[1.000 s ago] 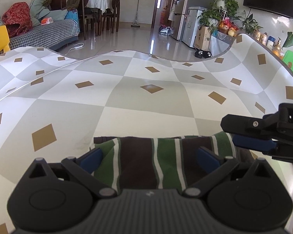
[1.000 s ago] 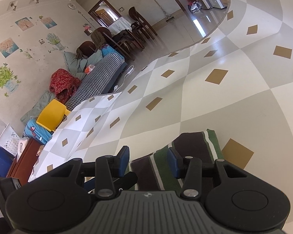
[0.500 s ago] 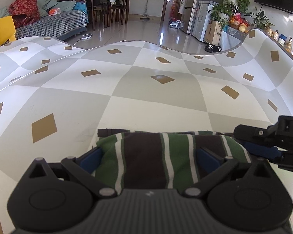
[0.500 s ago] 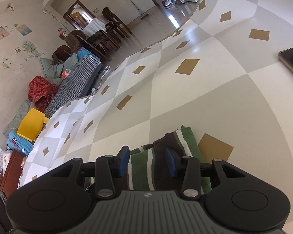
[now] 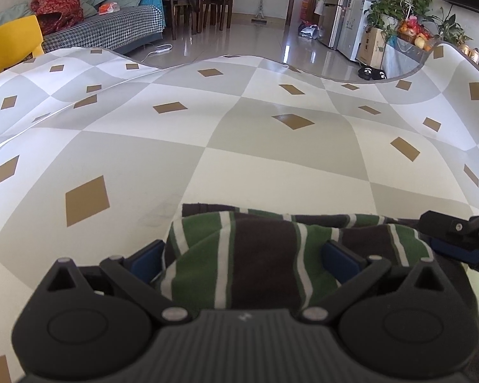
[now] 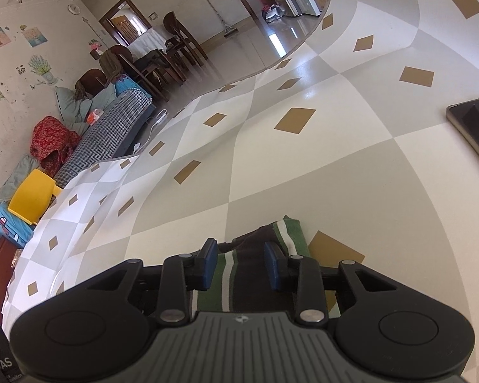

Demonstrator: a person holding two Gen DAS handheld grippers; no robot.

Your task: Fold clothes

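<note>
- Green, brown and white stripes mark the folded garment (image 5: 258,255), which lies on the tabletop (image 5: 271,172) at the lower middle of the left wrist view.
- Left gripper (image 5: 244,255) fills the bottom of that view; its blue-padded fingers (image 5: 341,257) stand wide apart, one at each side of the garment's raised fold, and whether the pads press the cloth cannot be told.
- Right gripper (image 6: 239,263) sits at the bottom of the right wrist view, pointing down at the garment's end; the same gripper shows at the right edge of the left wrist view.
- Its fingers (image 6: 207,265) are closing with the striped cloth between them, and a gap shows between each pad and the cloth.
- Checked cloth in white, grey and tan diamonds covers the tabletop and bulges upward toward the top of both views.
- Dark phone (image 6: 477,127) lies flat on the tabletop at the right edge of the right wrist view, well apart from the garment.
- Yellow chair (image 5: 12,43) stands at the upper left of the left wrist view, beside a houndstooth sofa (image 5: 105,30).
</note>
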